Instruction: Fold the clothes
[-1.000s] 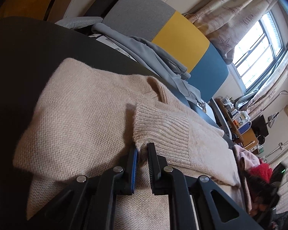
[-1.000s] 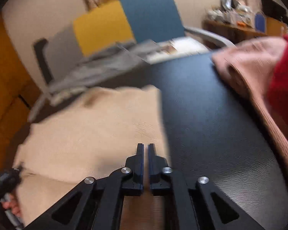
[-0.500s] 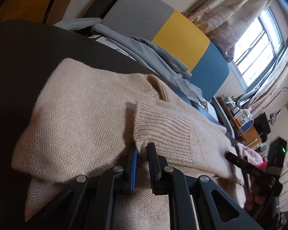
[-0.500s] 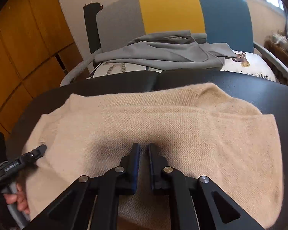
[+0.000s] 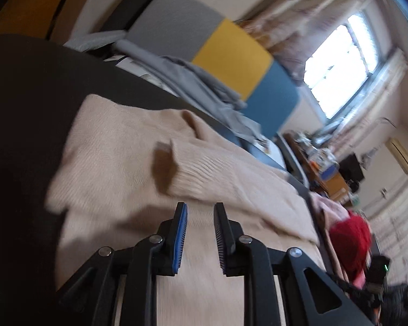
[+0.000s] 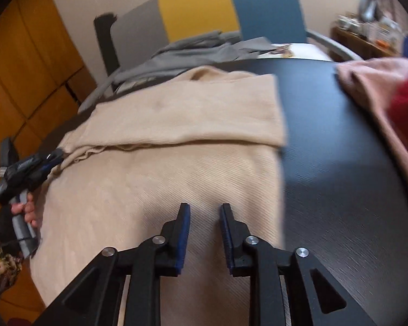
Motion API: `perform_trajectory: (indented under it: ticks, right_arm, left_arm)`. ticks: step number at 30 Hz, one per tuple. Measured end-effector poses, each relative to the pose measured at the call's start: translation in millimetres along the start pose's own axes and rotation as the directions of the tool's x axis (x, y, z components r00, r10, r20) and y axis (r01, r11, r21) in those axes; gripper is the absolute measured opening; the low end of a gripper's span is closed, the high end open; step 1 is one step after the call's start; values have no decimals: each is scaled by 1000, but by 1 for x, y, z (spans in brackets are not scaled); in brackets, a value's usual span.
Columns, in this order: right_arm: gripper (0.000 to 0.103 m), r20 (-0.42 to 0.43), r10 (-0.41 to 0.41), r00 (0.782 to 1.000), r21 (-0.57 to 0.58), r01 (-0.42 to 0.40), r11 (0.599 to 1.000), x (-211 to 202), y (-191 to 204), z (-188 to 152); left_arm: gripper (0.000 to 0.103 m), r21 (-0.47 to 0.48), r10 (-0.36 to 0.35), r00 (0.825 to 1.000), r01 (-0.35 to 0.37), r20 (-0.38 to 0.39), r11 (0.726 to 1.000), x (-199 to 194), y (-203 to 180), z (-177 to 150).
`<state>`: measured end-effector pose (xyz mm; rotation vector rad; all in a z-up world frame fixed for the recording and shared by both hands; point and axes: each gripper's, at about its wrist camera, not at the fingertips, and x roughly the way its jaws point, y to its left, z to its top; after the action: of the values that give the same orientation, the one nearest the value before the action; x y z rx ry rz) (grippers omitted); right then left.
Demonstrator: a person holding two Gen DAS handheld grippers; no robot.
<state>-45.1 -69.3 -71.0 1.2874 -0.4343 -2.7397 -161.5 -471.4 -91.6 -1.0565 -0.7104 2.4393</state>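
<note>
A beige knit sweater (image 5: 114, 146) (image 6: 176, 125) lies partly folded on the black table (image 6: 340, 163), its ribbed cuff (image 5: 201, 168) laid across the body. My left gripper (image 5: 200, 206) hovers just short of that cuff, its jaws opening with nothing between them. In the right wrist view my right gripper (image 6: 205, 207) hangs over the sweater's near part, jaws also opening, nothing between the pads. The left gripper (image 6: 51, 160) shows there too, at the sweater's left edge, held by a hand (image 6: 24, 209).
A grey, yellow and blue chair (image 6: 204, 19) stands behind the table with grey clothes (image 6: 187, 51) draped on it. Pink (image 6: 378, 81) and red (image 5: 351, 241) garments lie at the table's right. Bare black tabletop lies between them and the sweater.
The left gripper let go of the ribbed cuff and drew back, jaws parting. The right gripper swung rightward and back toward the sweater's near right part, and its jaws parted too.
</note>
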Motion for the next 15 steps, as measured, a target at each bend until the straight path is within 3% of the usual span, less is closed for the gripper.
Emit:
perform_trajectory:
  ticks: [3,8,15]
  right_arm:
    - [32,12,31,999,36,-32,999,-19,-16,-16]
    - [34,24,98,995,116,-100,988,-39,-38,-46]
    - [34,39,170,985,195,-174,965,-45,-55,-56]
  left_arm:
    - [22,30,-2,1000,3,-12,1000,-35,3,-19]
    - [25,-19,22,998,-23,-60,1000,-80,34,-58]
    - [25,-44,-14,998,11,-69,999,-123,55,-92]
